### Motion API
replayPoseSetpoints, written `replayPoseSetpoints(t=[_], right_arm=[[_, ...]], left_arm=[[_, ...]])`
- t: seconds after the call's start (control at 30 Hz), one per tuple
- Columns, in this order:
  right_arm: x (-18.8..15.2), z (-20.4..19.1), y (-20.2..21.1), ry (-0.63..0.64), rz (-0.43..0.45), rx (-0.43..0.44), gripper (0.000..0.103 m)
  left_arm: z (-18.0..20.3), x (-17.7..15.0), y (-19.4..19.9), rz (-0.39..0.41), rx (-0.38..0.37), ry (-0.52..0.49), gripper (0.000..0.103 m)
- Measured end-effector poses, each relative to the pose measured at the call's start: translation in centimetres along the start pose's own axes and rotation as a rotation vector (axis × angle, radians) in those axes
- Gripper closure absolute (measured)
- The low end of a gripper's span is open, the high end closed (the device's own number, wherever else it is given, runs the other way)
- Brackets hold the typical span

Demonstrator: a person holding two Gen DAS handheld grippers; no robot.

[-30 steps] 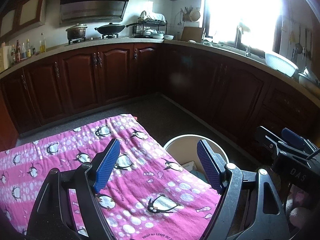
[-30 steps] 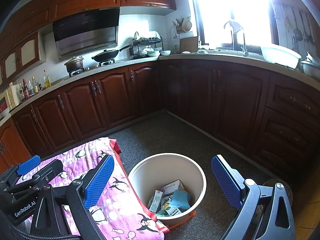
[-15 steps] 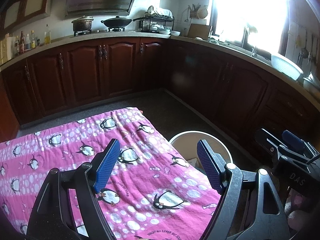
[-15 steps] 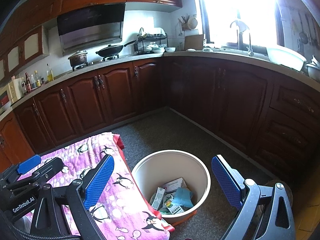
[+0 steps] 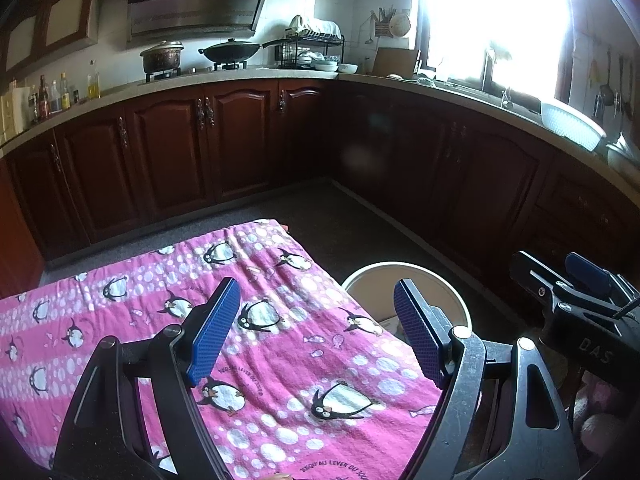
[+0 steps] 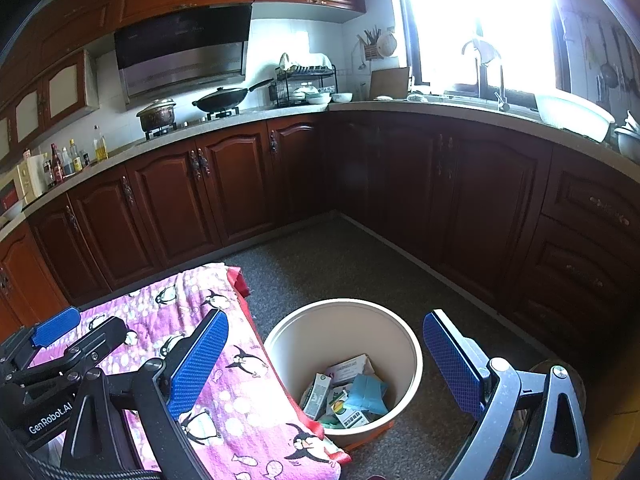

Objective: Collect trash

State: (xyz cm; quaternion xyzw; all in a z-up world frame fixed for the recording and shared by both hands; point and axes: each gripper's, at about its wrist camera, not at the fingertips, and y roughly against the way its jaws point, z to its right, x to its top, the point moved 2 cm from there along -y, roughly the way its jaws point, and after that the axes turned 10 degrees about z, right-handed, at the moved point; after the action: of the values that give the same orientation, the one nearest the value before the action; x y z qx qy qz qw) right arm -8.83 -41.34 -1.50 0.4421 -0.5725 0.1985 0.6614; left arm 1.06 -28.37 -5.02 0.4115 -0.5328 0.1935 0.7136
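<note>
A cream round bin (image 6: 400, 336) stands on the grey floor beside the table's right edge. Inside it lie several pieces of trash (image 6: 348, 394): small boxes and a blue packet. The bin's rim also shows in the left wrist view (image 5: 404, 270). My left gripper (image 5: 316, 336) is open and empty above the pink penguin cloth (image 5: 280, 360). My right gripper (image 6: 326, 364) is open and empty, held above the bin. The left gripper also shows in the right wrist view (image 6: 56, 344), and the right gripper in the left wrist view (image 5: 576, 288).
Dark wood cabinets (image 6: 240, 184) run along the back and right walls under a light counter. A pot (image 6: 157, 114) and a wok (image 6: 224, 98) sit on the stove. A white basin (image 6: 572, 114) stands near the bright window. Grey floor (image 6: 340, 264) lies beyond the bin.
Both views have tilted slightly; the table cloth and bin sit a little differently in frame. Both grippers stay open and empty.
</note>
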Motion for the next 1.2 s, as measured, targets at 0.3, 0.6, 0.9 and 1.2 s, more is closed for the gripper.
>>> replayPoseSetpoints(t=[0.3, 0.6, 0.9, 1.2], right_arm=[[0.02, 0.0, 0.0, 0.0, 0.0, 0.0, 0.006], [-0.25, -0.08, -0.22, 0.005, -0.004, 0.001, 0.006], [-0.42, -0.07, -0.41, 0.005, -0.009, 0.003, 0.006], [-0.6, -0.14, -0.67, 0.012, -0.017, 0.008, 0.006]], left_arm=[[0.03, -0.12, -0.07, -0.003, -0.001, -0.002, 0.024], [0.01, -0.16, -0.11, -0.004, -0.001, -0.002, 0.024], [0.04, -0.11, -0.12, -0.004, -0.001, -0.003, 0.024], [0.03, -0.15, -0.14, -0.004, -0.001, -0.001, 0.024]])
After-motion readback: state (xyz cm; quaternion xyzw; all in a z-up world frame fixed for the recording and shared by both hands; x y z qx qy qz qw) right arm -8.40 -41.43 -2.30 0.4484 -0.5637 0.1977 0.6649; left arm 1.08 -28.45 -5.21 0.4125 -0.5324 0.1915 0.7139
